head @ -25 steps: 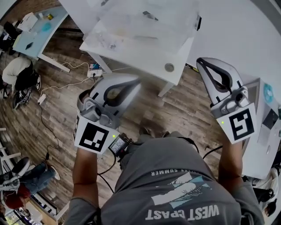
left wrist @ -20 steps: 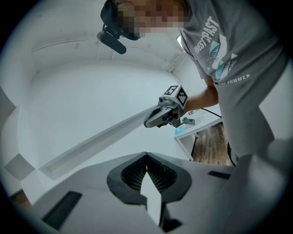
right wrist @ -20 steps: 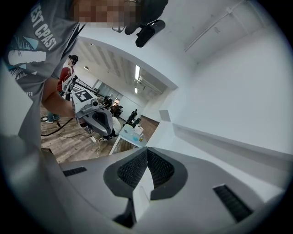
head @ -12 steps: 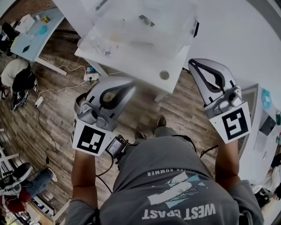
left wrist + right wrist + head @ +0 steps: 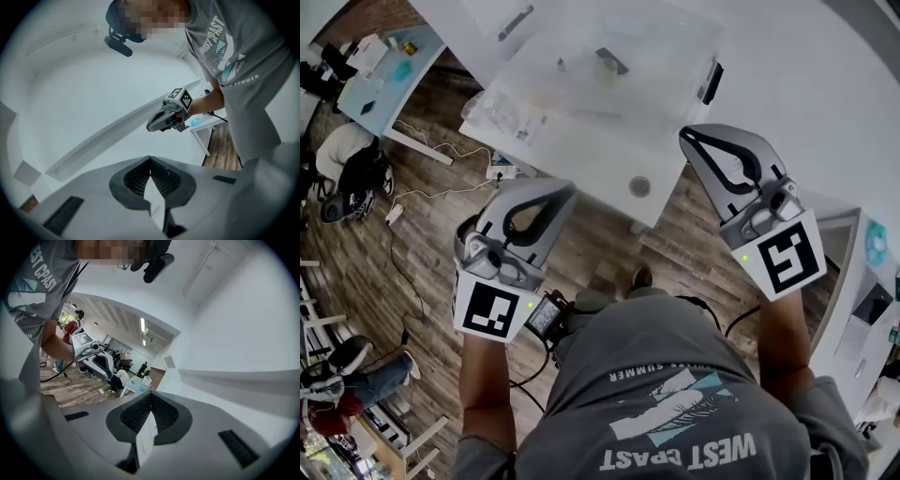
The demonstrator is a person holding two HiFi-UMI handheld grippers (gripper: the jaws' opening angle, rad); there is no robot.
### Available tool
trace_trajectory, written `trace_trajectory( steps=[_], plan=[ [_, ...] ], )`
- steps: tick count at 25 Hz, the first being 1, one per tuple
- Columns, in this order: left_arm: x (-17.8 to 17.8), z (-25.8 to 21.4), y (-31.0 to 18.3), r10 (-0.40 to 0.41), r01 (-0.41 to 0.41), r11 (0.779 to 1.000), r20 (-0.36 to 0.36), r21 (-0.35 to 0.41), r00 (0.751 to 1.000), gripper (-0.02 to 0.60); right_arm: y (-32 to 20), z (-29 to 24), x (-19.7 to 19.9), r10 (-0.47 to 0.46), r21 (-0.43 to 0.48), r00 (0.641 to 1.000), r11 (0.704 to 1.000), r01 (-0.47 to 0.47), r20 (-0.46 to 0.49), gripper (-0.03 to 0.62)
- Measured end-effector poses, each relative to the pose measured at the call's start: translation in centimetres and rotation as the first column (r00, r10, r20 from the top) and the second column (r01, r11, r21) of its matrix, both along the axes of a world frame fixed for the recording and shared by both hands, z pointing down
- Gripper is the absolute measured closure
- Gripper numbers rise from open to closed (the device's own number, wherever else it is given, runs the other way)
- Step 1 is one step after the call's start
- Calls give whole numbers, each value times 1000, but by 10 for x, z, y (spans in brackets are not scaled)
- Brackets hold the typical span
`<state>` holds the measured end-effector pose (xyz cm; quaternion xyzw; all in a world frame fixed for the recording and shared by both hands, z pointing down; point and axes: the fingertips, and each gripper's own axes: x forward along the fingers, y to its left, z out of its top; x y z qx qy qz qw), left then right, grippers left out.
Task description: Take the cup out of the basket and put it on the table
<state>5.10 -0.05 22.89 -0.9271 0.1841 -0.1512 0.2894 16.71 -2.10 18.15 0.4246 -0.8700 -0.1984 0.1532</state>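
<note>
So both tools are pinched fully together with nothing in them. That's two in total: the left gripper (image 5: pixel 569 188) at 9 o'clock and the right gripper (image 5: pixel 683 135) at 2 o'clock, both held over the wood floor. Their tips sit right by the front edge of the one white rectangular table (image 5: pixel 581 159) at 12 o'clock. Further back on it there's one clear plastic basket (image 5: pixel 675 37). The cup should be in there, but what's inside is too blurry to pick it out. Compared to a second ago, the table and basket have slid closer to the grippers in the head view.
</note>
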Motion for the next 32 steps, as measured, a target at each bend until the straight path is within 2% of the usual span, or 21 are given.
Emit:
trace_trajectory(
  steps=[5, 10, 16, 22, 26, 32],
  plan=[
    [11, 6, -12, -28, 29, 999, 15, -15, 999, 572, -18, 6, 13, -25, -14, 999, 1000, 25, 25, 582],
    [5, 11, -31, -29, 29, 999, 5, -32, 1000, 572, -37, 13, 8, -19, -33, 1000, 999, 20, 15, 582],
    [3, 7, -67, 22, -23, 1000, -20, -20, 1000, 572, -61, 8, 3, 29, -32, 1000, 999, -29, -7, 582],
    [-13, -1, -100, 55, -55, 998, -36, -7, 998, 572, -94, 0, -13, 73, -11, 997, 997, -73, -1, 582],
    [-26, -8, -120, 90, -89, 996, -76, 15, 993, 572, -113, 1, -21, 112, -19, 993, 993, -113, -47, 582],
    [-36, 7, -145, 112, -113, 993, -83, -16, 990, 572, -136, 5, -35, 135, -10, 989, 991, -135, -54, 582]
  ],
)
